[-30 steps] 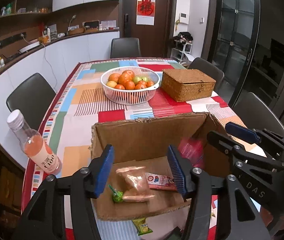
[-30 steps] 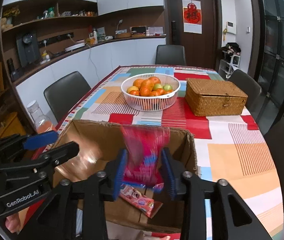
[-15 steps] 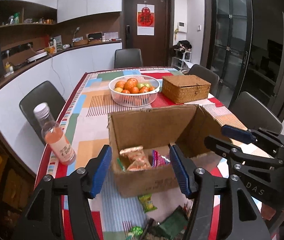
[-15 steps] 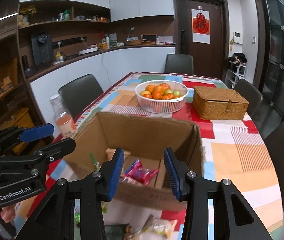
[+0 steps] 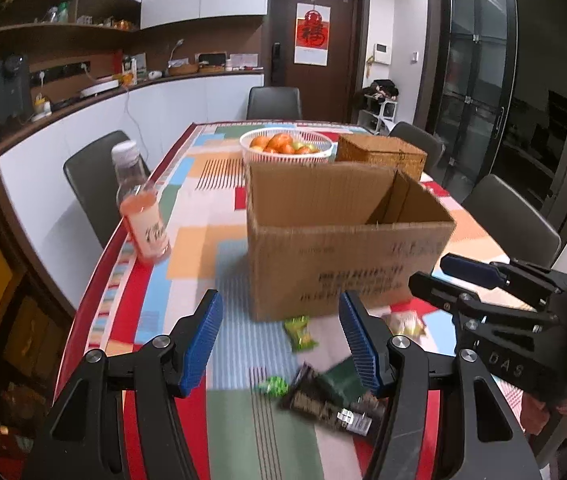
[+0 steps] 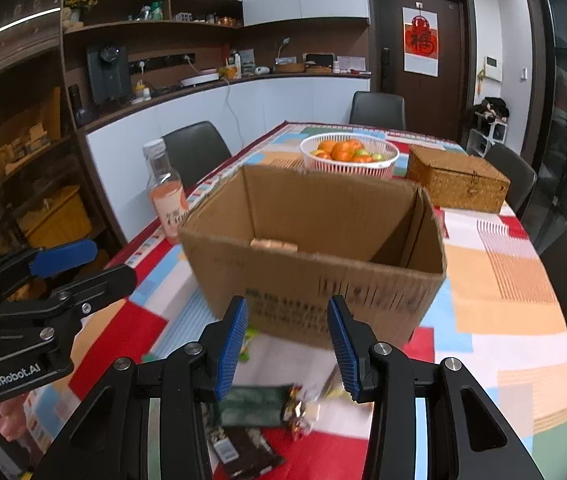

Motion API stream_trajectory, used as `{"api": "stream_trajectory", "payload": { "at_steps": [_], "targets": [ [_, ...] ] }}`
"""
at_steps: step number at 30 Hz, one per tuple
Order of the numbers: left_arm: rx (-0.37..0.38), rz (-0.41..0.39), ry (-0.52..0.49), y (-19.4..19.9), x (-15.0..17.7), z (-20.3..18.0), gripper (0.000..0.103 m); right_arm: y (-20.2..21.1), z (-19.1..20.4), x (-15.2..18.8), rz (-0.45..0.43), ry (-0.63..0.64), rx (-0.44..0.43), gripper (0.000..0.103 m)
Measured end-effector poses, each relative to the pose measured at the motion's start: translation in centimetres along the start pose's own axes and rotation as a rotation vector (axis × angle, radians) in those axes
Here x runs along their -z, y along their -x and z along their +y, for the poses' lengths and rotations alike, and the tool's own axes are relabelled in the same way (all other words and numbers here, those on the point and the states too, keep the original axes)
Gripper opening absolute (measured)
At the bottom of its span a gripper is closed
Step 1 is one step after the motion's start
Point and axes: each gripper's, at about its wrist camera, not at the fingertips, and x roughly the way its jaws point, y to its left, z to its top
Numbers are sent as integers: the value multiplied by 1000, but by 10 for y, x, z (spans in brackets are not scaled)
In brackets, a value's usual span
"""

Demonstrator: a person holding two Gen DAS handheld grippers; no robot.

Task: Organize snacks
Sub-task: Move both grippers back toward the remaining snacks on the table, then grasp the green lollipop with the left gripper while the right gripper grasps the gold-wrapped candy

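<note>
An open cardboard box [image 5: 343,240] [image 6: 319,248] stands on the patchwork tablecloth; its inside is mostly hidden from this low angle. In front of it lie loose snacks: a green packet [image 5: 300,332], a dark green packet [image 5: 339,380] [image 6: 251,400], a dark wrapper [image 5: 323,406] [image 6: 243,452], a small green sweet [image 5: 275,386] and a pale packet [image 5: 405,322]. My left gripper [image 5: 281,344] is open and empty above the snacks. My right gripper [image 6: 287,346] is open and empty, near the box's front wall.
A pink drink bottle [image 5: 141,208] [image 6: 167,196] stands left of the box. A white basket of oranges [image 5: 285,148] [image 6: 349,156] and a wicker box [image 5: 381,156] [image 6: 457,182] sit behind it. Chairs surround the table; the table edge runs along the left.
The right gripper let go of the red packet into the box. Both grippers pulled back and down from over the box to the loose snacks in front of it.
</note>
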Motion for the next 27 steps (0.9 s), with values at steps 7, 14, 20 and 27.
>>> {"api": "stream_trajectory", "payload": {
  "at_steps": [7, 14, 20, 27],
  "targets": [
    [-18, 69, 0, -2, 37, 5, 60, -5, 6, 30, 63, -7, 4, 43],
    [-22, 137, 5, -21, 65, 8, 60, -22, 10, 59, 155, -22, 1, 43],
    [-14, 165, 8, -33, 83, 6, 59, -35, 0, 77, 230, -90, -7, 43],
    [5, 200, 17, -54, 92, 9, 59, -50, -9, 87, 276, -137, -3, 43]
  ]
}}
